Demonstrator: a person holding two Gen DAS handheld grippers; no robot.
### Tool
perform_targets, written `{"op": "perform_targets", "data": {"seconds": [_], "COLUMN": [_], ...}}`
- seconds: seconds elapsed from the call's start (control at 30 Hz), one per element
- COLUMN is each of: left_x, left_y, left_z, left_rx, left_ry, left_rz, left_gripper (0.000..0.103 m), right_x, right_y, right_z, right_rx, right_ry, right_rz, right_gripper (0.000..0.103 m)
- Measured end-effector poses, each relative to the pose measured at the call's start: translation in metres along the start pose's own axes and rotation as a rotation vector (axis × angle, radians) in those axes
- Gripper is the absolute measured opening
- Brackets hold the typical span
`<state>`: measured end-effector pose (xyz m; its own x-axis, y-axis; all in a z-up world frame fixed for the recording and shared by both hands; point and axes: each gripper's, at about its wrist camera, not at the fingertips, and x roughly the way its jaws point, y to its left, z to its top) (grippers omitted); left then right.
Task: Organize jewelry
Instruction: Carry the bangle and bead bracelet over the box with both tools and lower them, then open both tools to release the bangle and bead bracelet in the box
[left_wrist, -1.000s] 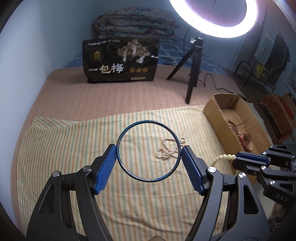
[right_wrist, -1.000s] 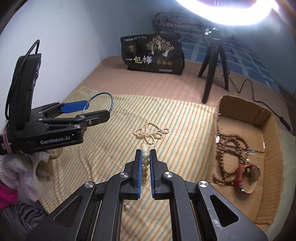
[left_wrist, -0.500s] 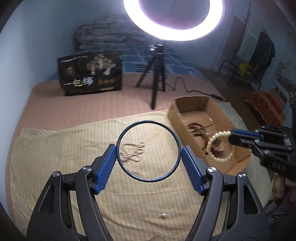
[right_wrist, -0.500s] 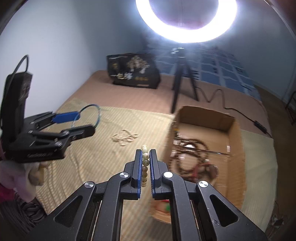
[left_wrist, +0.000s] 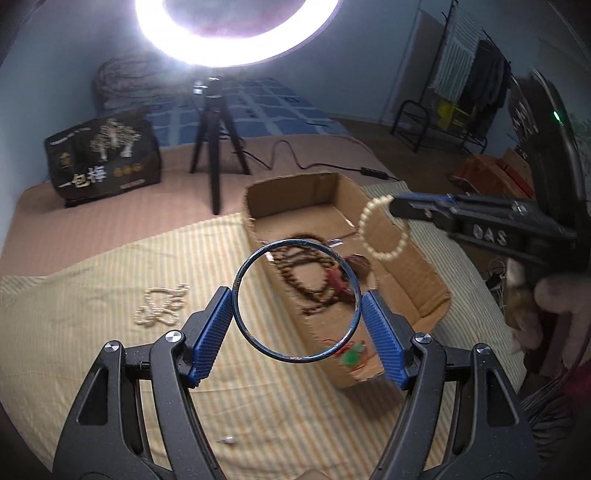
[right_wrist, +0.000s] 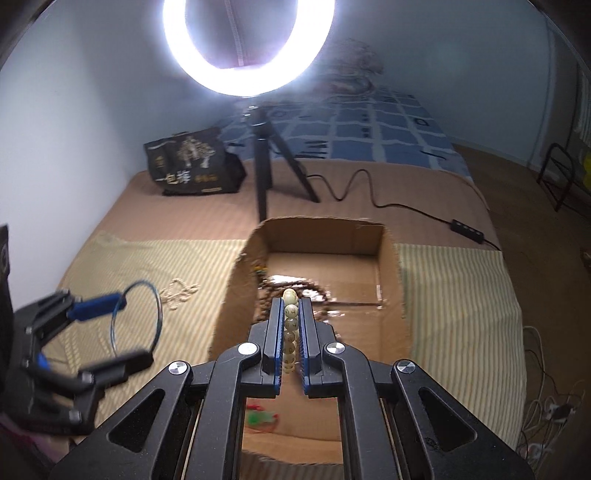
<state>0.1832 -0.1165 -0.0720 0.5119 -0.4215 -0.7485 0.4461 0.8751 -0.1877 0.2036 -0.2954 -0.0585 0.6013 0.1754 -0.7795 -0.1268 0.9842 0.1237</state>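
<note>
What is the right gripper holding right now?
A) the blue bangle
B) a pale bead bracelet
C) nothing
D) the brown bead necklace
B: the right gripper is shut on the pale bead bracelet, which hangs over the box; the bangle is in the left gripper.

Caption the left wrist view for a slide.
Left tool grips blue bangle; right tool dangles cream bead bracelet above cardboard box.

Inside the cardboard box (left_wrist: 402, 258), the brown bead strands (left_wrist: 306, 273) are motion-blurred (no single bead reads), and the right gripper (right_wrist: 290, 325) hides the box's near end.
</note>
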Motion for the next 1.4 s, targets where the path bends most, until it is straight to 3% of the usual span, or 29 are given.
{"op": "perform_targets", "data": {"seconds": [0.5, 0.73, 0.77, 0.87, 1.4], "left_x": [0.041, 0.051, 0.052, 0.052, 0.037], "left_y": [-0.033, -0.035, -0.033, -0.029, -0.019], "left_z": [-0.009, -0.011, -0.011, -0.011, -0.01], "left_rx": [0.017, 0.012, 0.008, -0.002, -0.013], "left_ry": [0.077, 0.107, 0.115, 0.119, 0.09], "left_rz": [-0.073, -0.066, -0.06, -0.052, -0.043], "left_gripper": [0.074, 0.075, 0.076, 0.076, 0.076], "right_x": [0.031, 0.039, 0.04, 0.04, 0.031], "right_y": [-0.035, -0.041, -0.042, -0.042, -0.039], "right_z": [0.007, 0.006, 0.006, 0.006, 0.006], "right_rx": [0.053, 0.068, 0.071, 0.08, 0.08], "right_ry": [0.036, 0.047, 0.053, 0.054, 0.031], "right_rz": [-0.038, -0.043, -0.044, -0.051, -0.076], "right_gripper": [0.006, 0.007, 0.012, 0.052, 0.065]}}
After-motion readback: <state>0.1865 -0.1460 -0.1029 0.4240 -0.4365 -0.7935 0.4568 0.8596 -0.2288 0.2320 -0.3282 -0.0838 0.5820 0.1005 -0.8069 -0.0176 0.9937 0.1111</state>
